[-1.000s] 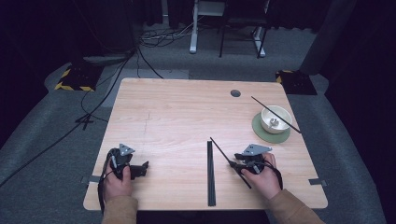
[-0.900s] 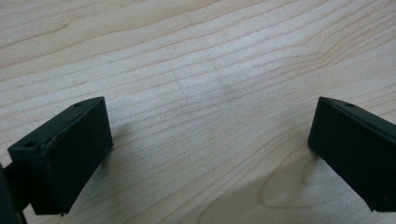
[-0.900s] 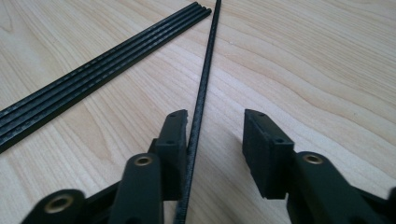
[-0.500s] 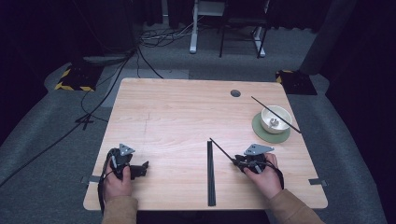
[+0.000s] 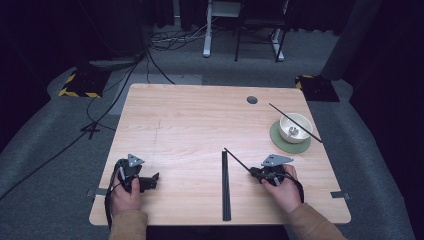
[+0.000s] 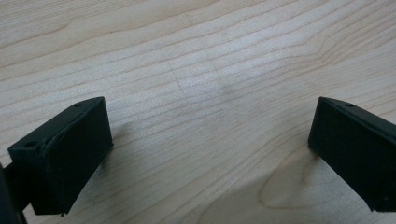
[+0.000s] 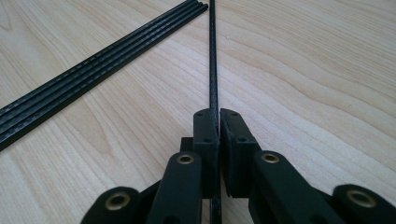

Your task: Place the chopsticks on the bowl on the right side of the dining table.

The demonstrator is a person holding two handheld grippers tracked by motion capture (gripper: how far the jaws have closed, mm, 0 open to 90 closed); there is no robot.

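A dark room with grey carpet and trailing cables surrounded the pale wooden desk (image 5: 200, 125), which carried little: a white bowl (image 5: 295, 128) on a round green coaster (image 5: 279, 141) at the far right, with one thin black rod (image 5: 280, 111) lying across the bowl's rim. Near the front edge lay a bundle of long thin black rods (image 5: 226, 185), side by side and pointing away from the person. The right claw (image 7: 218, 122) was pressed together on a single thin black rod (image 7: 214, 65), held just beside the bundle and angled toward its far end. The left claw (image 6: 205, 149) rested low over bare wood, jaws spread wide and holding nothing. The step appeared to be moving rods one at a time; the next move probably called for lowering this one parallel to the bundle before letting go.
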